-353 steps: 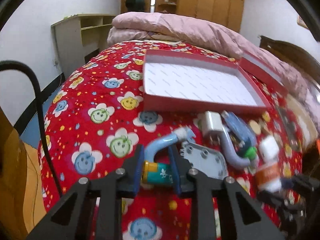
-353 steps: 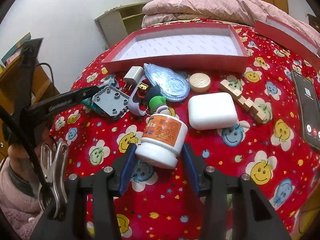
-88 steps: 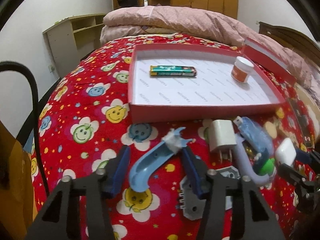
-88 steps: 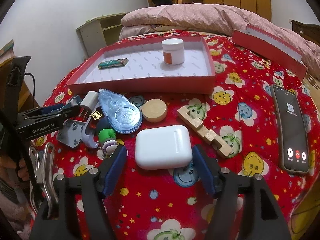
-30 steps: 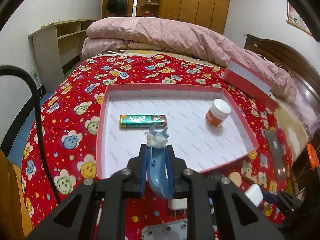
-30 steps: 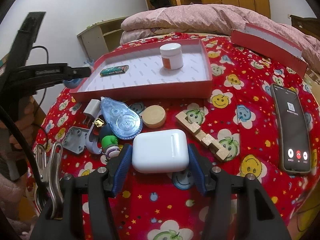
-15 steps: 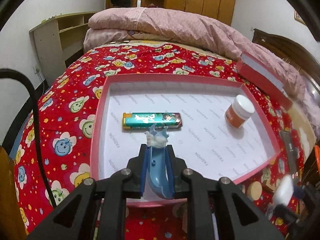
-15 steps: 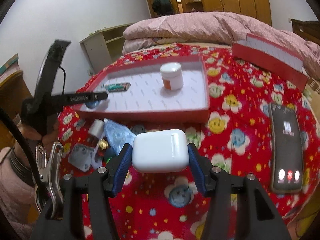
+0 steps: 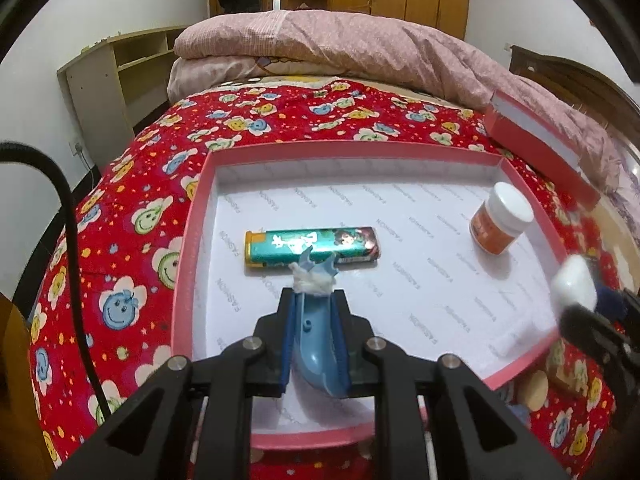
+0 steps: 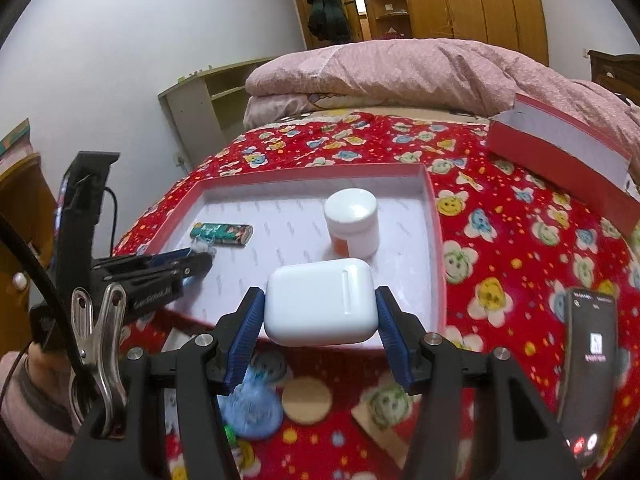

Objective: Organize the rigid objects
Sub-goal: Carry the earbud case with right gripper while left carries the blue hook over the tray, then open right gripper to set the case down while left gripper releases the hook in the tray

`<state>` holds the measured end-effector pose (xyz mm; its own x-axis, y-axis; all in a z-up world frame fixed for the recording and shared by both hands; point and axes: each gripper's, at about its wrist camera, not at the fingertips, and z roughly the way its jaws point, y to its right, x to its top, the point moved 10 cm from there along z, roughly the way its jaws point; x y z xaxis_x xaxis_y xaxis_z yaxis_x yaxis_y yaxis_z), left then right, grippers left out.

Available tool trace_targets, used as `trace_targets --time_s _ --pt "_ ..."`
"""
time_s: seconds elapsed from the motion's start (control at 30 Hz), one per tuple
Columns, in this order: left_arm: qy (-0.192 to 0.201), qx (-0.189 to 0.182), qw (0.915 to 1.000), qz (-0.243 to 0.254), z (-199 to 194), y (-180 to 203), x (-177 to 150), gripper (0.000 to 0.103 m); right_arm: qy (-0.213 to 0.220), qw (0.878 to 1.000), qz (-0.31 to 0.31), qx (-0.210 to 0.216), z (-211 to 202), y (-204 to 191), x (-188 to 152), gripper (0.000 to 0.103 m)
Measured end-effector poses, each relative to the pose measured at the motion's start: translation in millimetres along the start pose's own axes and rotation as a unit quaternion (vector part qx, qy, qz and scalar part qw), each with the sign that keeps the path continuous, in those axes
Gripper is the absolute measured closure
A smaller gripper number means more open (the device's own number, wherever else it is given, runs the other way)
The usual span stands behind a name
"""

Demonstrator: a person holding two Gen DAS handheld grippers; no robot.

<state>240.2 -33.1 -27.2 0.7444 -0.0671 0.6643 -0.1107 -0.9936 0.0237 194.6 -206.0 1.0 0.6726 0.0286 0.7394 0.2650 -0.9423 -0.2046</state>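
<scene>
From the left wrist camera, the left gripper [image 9: 314, 312] is clamped narrowly on a curved blue plastic piece [image 9: 316, 344], smooth and glossy, whose forked tip carries a wad of white fluff. The piece hangs over the near half of a shallow red cardboard tray [image 9: 188, 240] lined with white printed paper. Just beyond the tip, toward 12 o'clock, a flat teal lighter [image 9: 312, 246] with a cartoon wrap lies on the liner, its long side running across the view. At 2 o'clock stands a squat round jar [image 9: 500, 224] with a white lid and orange label, near the tray's right wall. At 3 o'clock the right gripper [image 9: 588, 312] enters, blurred, bearing something white with rounded corners. The tray rests on a red quilt [image 9: 132, 216] printed with smiling flowers.

From the right wrist camera, the right gripper [image 10: 320, 320] has its ribbed blue pads pressed on both sides of a smooth white case [image 10: 320, 306], a rounded rectangular box, held above the tray's near edge [image 10: 436, 264]. The jar [image 10: 352, 222] stands just beyond it at 12 o'clock, the lighter [image 10: 222, 234] at 10 o'clock, and the left gripper [image 10: 192, 260] reaches in from 9 o'clock. Below, on the quilt, lie a round wooden disc [image 10: 306, 400], what looks like a pale blue translucent object [image 10: 252, 408], too blurred to name, and at 4 o'clock a black phone [image 10: 588, 372] with a lit screen.
</scene>
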Motion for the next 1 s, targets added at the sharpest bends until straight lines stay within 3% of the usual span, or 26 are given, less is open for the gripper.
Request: trace_targets --time_s 0.37,1.0 --pt "0.006 0.008 0.9999 0.004 10.4 -4.2 11.6 0.085 -0.028 0.999 0.014 -0.018 39.1 12.6 -1.3 0.046" --pt "0.014 0.031 0.9993 0.015 19.4 -4.8 25.7 0.084 -0.026 0.998 0.003 -0.060 54.8 15.5 3.7 0.046"
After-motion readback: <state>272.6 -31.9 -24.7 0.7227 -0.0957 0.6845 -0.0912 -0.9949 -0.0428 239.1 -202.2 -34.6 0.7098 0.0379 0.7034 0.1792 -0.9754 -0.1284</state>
